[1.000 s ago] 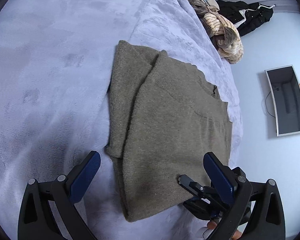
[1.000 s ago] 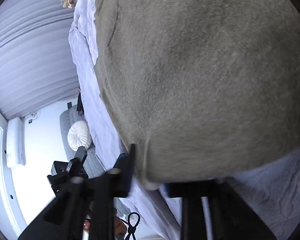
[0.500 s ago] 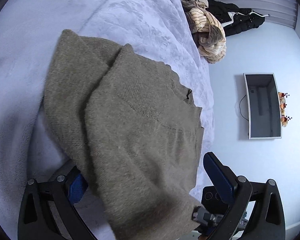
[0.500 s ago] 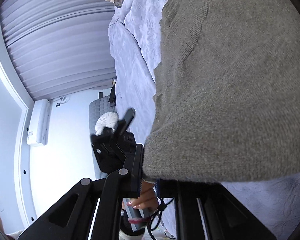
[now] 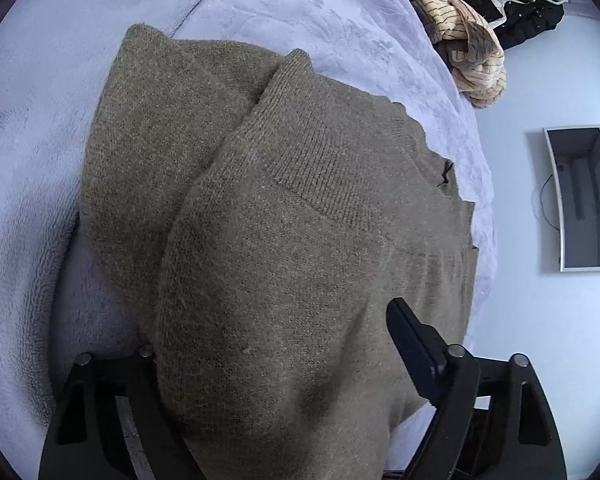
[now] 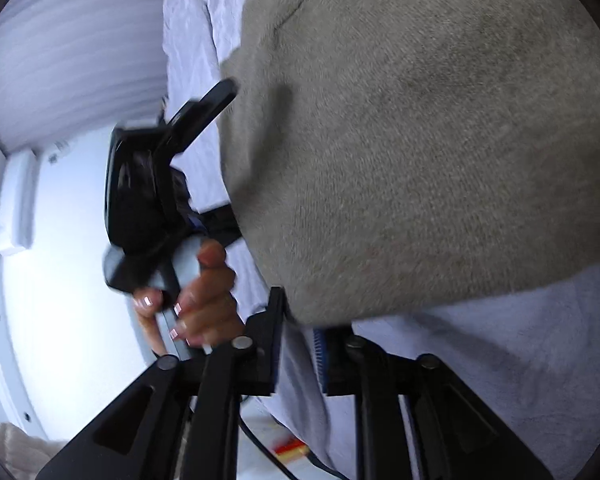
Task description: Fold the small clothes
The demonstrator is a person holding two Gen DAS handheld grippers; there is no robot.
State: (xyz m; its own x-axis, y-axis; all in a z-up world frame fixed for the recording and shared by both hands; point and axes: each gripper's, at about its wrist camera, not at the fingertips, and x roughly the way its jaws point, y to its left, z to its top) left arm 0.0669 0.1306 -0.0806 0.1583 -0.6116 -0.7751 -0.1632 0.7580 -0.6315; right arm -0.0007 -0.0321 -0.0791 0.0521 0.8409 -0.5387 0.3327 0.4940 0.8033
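An olive-brown knit sweater (image 5: 284, 208), folded, lies on a pale lavender blanket (image 5: 32, 128). In the left wrist view its near edge is lifted and drapes over my left gripper (image 5: 276, 364). The jaws stand wide apart; the left finger is hidden under the cloth, the right finger (image 5: 416, 344) shows. In the right wrist view the sweater (image 6: 420, 140) fills the frame. My right gripper (image 6: 300, 344) is nearly shut and pinches the sweater's lower edge. The left gripper held by a hand (image 6: 168, 184) shows at the left.
A striped beige garment (image 5: 468, 52) and a black garment (image 5: 520, 16) lie past the far end of the bed. A wall screen (image 5: 584, 196) hangs at the right. The bed edge runs beside the sweater's right side. A cable and floor (image 6: 284, 452) lie below.
The left gripper moved forward under the sweater's near edge, which now drapes over it. The right gripper, pinching the hem, lifted it and the view swung toward the other hand.
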